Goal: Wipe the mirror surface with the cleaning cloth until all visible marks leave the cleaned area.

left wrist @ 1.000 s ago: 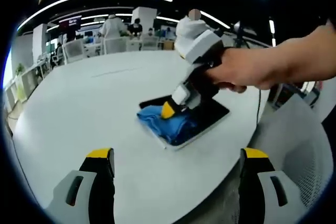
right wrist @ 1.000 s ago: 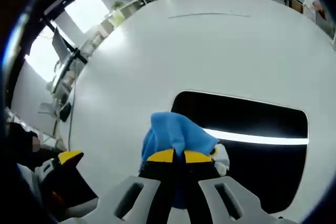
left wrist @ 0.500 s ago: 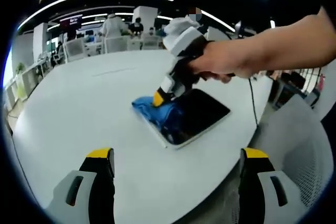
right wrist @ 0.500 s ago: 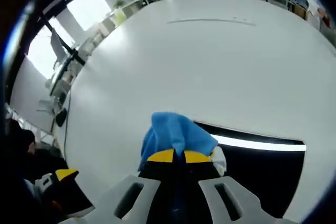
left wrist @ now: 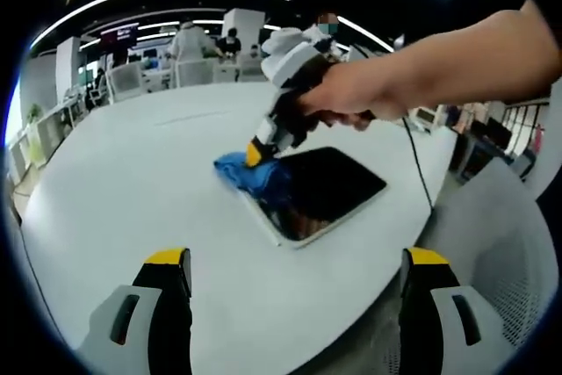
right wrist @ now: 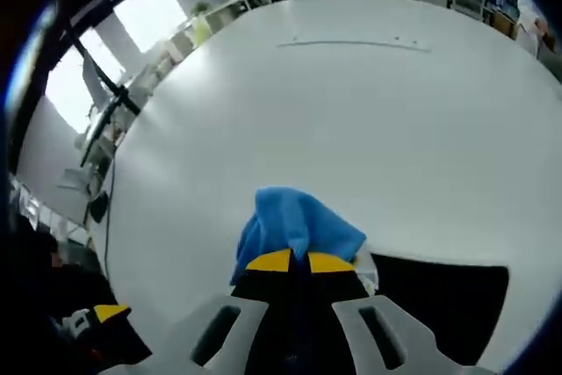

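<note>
Both of my grippers show: my left gripper (left wrist: 294, 261) hangs with jaws spread wide above the white table (left wrist: 114, 173), well short of the mirror (left wrist: 320, 191). My right gripper (right wrist: 294, 261) pinches the blue cloth (right wrist: 299, 221), pressing it on the mirror's far left corner.

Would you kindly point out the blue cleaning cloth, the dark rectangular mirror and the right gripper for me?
blue cleaning cloth (right wrist: 299, 221), right gripper view, bunched upper fold.
dark rectangular mirror (left wrist: 329, 189), left gripper view, middle of its glass.
right gripper (right wrist: 299, 262), right gripper view, between its yellow tips.
</note>
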Tool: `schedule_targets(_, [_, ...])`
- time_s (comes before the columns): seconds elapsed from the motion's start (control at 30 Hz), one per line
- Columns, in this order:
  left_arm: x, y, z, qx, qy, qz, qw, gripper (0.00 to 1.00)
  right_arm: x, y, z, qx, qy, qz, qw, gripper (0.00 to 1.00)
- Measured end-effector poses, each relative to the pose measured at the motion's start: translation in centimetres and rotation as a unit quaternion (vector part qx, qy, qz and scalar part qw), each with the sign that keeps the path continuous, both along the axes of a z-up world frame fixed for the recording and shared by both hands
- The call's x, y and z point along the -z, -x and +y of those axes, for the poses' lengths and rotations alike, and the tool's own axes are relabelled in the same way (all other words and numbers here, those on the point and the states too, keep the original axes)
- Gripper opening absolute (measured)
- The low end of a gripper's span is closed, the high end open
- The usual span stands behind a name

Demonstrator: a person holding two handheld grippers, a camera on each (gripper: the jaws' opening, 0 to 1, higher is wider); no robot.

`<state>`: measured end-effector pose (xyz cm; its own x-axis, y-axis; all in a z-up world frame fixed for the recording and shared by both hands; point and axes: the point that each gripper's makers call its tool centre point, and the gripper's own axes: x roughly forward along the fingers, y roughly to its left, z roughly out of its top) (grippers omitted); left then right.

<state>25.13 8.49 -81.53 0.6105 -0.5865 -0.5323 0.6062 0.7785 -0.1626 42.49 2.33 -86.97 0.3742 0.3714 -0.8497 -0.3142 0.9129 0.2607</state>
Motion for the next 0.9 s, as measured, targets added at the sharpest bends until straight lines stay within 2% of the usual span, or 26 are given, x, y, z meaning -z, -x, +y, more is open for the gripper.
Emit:
schedule_targets(0.13, [-0.1,0.0,0.0,-0.001,0.001,-0.001,1.0,1.0,0.1,-0.5,0.1,-0.006,-0.001,-0.01,0.9999,0.0])
schedule_targets(0.23, [-0.1,0.0,0.0,-0.001,0.001,0.001,1.0,1.0,0.0,-0.4,0.1,0.004,-0.009,-0.003,0.9999,0.0])
schedule_targets(0.37, [0.0,0.0,0.1,-0.003,0.001,0.0,1.0,1.0,-0.2,0.0,0.2,-0.02,-0.01,-0.012,0.9997,0.0])
schedule_targets(0.6, [0.0,0.0,0.1,-0.005,-0.002,0.001,1.0,1.0,-0.1,-0.1,0.1,-0.04,-0.013,-0.016,0.999,0.0])
schedule_targets(0.9, [0.2,-0.1,0.3,-0.007,-0.004,0.004,1.0,1.0,-0.3,0.2,-1.2,-0.039,-0.01,-0.019,0.999,0.0])
